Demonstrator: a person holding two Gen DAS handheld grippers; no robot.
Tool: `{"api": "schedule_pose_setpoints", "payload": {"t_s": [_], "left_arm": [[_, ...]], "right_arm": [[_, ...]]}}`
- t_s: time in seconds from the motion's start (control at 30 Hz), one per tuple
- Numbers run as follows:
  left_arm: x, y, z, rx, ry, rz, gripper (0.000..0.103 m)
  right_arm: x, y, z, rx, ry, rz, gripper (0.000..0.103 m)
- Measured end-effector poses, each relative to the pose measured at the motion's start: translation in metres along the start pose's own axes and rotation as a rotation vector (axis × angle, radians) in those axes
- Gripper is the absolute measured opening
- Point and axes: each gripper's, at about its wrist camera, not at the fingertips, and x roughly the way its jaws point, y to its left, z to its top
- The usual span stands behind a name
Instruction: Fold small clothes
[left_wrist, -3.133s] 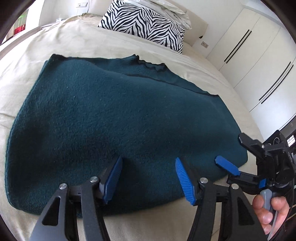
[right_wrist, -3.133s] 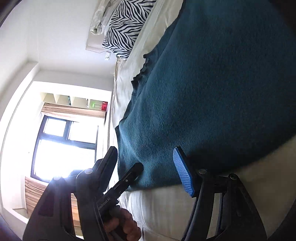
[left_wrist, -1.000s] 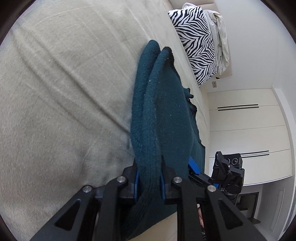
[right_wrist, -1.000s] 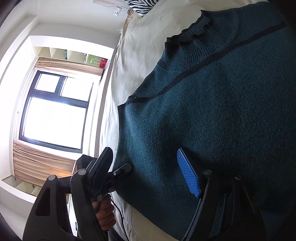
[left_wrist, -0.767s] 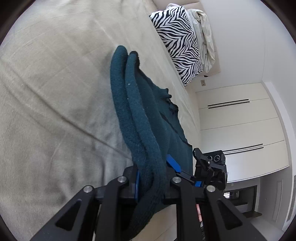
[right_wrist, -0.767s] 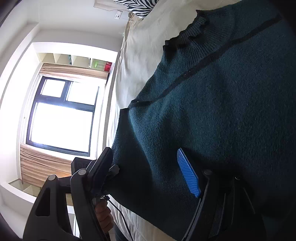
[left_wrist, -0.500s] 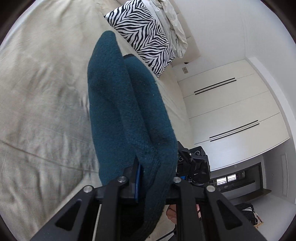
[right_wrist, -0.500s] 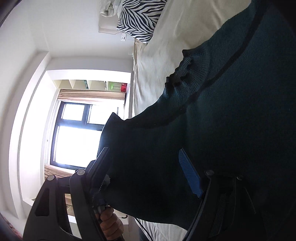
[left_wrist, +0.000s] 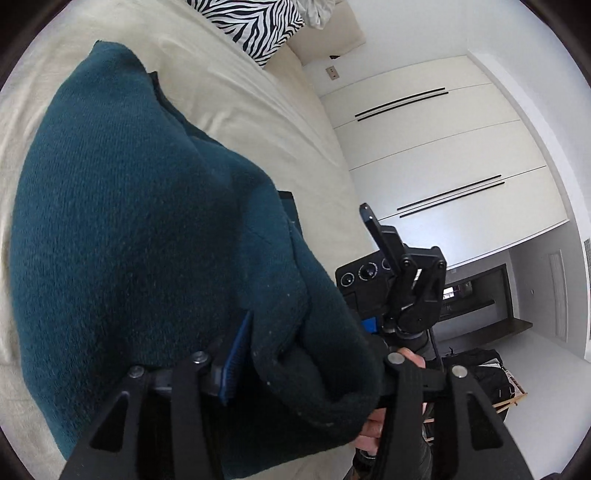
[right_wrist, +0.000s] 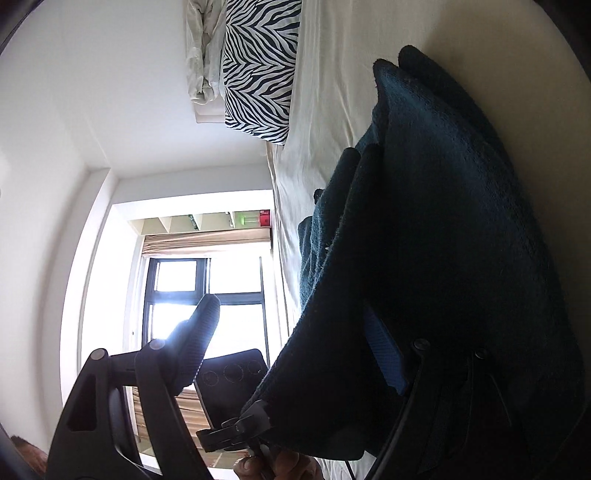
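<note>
The dark teal knit sweater lies bunched and doubled over on the cream bed sheet, its thick folded edge rising toward both cameras while the far end rests on the bed nearer the pillows. In the left wrist view, a rolled fold of the sweater sits between the fingers of the left gripper; its jaws are opening, the blue pad on the left finger stands clear of the cloth with a gap showing, and the fabric drapes loosely over the right finger. In the right wrist view, the right gripper has its jaws wide apart: one finger stands free against the bright window, while the other, with its blue pad, is covered by the hanging sweater, so nothing is pinched. Each view catches the opposite gripper just beside the garment's edge, with a person's hand on the handle below. Farther out, a zebra-striped pillow leans at the head of the bed beside crumpled white bedding, and white wardrobe doors line the wall past the bed.
</note>
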Motion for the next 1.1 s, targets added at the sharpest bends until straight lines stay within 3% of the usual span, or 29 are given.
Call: {"api": "schedule_pose_setpoints", "payload": {"t_s": [0.1, 0.2, 0.23, 0.4, 0.53, 0.6, 0.67, 0.77, 0.83, 0.9, 0.97, 1.1], "left_arm": [[-0.022, -0.010, -0.004, 0.021, -0.035, -0.042, 0.075], [-0.052, -0.012, -0.011, 0.010, -0.083, -0.175, 0.084], [-0.060, -0.011, -0.016, 0.015, -0.103, -0.182, 0.085], [-0.069, 0.015, -0.025, -0.044, -0.114, -0.060, 0.086], [-0.075, 0.031, -0.029, -0.070, -0.129, -0.058, 0.086], [-0.077, 0.030, -0.030, -0.054, -0.126, -0.047, 0.086], [-0.076, 0.026, -0.030, -0.033, -0.121, -0.032, 0.086], [-0.072, 0.023, -0.033, -0.013, -0.120, -0.018, 0.086], [-0.071, 0.024, -0.034, -0.006, -0.121, -0.016, 0.086], [-0.069, 0.025, -0.034, -0.006, -0.121, -0.018, 0.086], [-0.068, 0.025, -0.037, -0.007, -0.122, -0.019, 0.086], [-0.066, 0.019, -0.035, 0.014, -0.114, -0.012, 0.086]], "right_arm": [[0.000, 0.005, 0.000, -0.032, 0.017, -0.041, 0.077], [0.005, 0.009, -0.002, -0.046, 0.032, -0.073, 0.077], [0.005, 0.010, -0.001, -0.046, 0.034, -0.081, 0.077], [0.011, 0.021, -0.008, -0.113, 0.077, -0.207, 0.077], [0.027, 0.034, -0.013, -0.212, 0.129, -0.368, 0.073], [0.028, 0.040, -0.013, -0.227, 0.136, -0.405, 0.073], [0.019, 0.044, -0.009, -0.214, 0.104, -0.431, 0.074], [-0.006, 0.057, -0.001, -0.232, -0.017, -0.506, 0.075], [-0.021, 0.071, 0.000, -0.262, -0.053, -0.494, 0.076], [-0.015, 0.085, -0.004, -0.315, -0.008, -0.500, 0.074], [-0.001, 0.095, -0.013, -0.384, 0.055, -0.570, 0.074], [0.026, 0.086, -0.015, -0.361, 0.128, -0.597, 0.070]]}}
